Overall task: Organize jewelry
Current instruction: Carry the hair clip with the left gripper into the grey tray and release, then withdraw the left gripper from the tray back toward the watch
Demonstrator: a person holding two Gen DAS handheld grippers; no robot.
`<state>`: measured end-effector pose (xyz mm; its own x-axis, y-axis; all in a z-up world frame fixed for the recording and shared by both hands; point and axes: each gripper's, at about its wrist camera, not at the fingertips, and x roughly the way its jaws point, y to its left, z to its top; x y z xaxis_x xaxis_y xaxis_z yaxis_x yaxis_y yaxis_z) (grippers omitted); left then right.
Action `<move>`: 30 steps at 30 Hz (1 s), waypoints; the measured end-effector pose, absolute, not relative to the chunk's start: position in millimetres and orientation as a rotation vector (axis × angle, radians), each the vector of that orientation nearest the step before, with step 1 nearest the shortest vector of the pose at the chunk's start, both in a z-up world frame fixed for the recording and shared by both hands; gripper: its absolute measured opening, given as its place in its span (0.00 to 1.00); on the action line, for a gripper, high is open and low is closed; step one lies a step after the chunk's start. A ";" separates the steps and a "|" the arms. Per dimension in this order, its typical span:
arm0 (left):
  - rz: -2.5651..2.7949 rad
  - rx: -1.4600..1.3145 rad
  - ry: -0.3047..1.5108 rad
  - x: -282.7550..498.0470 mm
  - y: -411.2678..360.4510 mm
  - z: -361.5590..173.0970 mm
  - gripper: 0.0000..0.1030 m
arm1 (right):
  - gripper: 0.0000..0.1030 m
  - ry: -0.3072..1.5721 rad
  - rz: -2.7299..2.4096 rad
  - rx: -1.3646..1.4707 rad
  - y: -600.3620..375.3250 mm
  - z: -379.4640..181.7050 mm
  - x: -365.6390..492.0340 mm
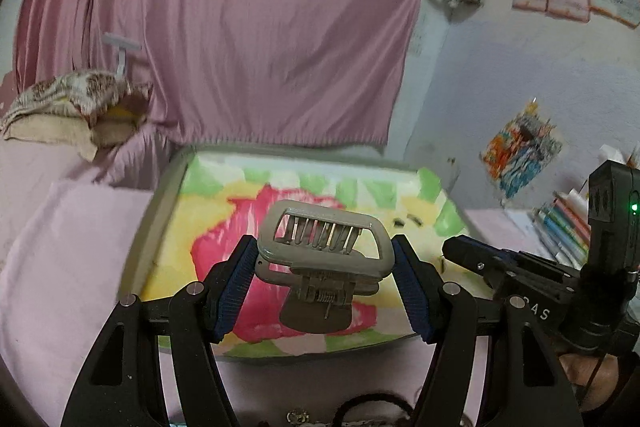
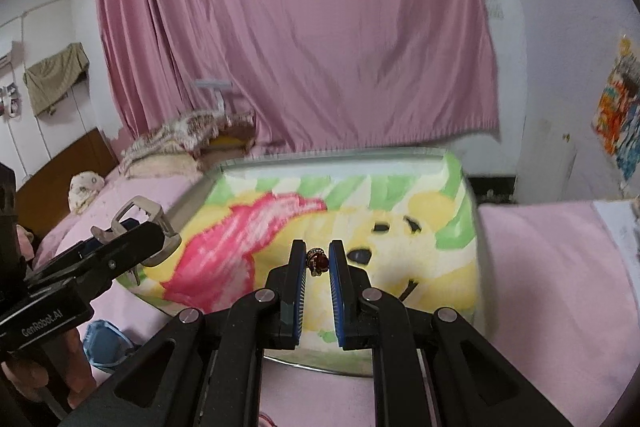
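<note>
jewelry is split between my two grippers. left wrist view: my left gripper (image 1: 324, 263) clamps a beige hair claw (image 1: 322, 259) by its two ends, teeth pointing away, spring hinge toward the camera. it is held above a tray (image 1: 160, 227) lined with a pink, yellow and green cloth (image 1: 224, 227). my right gripper (image 1: 456, 247) enters from the right, near the claw. dark hair ties (image 1: 372, 409) lie at the bottom edge.

right wrist view: my right gripper (image 2: 317, 263) is narrowed onto a small ring (image 2: 317, 262) with a red stone, pinched at the fingertips over the cloth (image 2: 420, 227). my left gripper (image 2: 132, 231) shows at the left with the claw (image 2: 140, 211), above the tray's left edge. pink curtain (image 2: 300, 27) behind.
</note>
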<state>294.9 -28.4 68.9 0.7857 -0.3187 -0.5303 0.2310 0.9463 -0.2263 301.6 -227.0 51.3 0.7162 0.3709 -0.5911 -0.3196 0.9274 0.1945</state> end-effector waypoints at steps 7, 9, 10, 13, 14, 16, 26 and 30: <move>-0.272 -0.122 0.758 314.0 -37.0 35.5 0.60 | 0.11 0.794 0.389 0.074 -225.5 28.0 317.6; -0.269 -0.122 0.794 317.5 -37.6 28.6 0.60 | 0.11 0.834 0.388 0.070 -224.9 22.0 321.7; -0.268 -0.121 0.808 319.9 -37.6 25.7 0.60 | 0.11 0.854 0.387 0.069 -224.8 18.5 323.7; -0.258 -0.097 0.835 323.1 -40.9 19.5 0.60 | 0.11 0.892 0.373 0.045 -223.5 12.5 325.7; -0.257 -0.090 0.843 323.7 -42.2 18.2 0.60 | 0.11 0.894 0.370 0.041 -223.5 12.5 325.4; -0.252 -0.075 0.850 324.6 -44.0 16.1 0.59 | 0.11 0.898 0.367 0.035 -223.3 12.0 323.9; -0.271 -0.144 0.789 306.4 -32.6 34.1 0.60 | 0.32 0.783 0.356 0.077 -235.3 34.2 305.4; -0.265 -0.166 0.719 282.7 -24.9 47.4 0.64 | 0.45 0.676 0.342 0.089 -242.3 53.6 280.6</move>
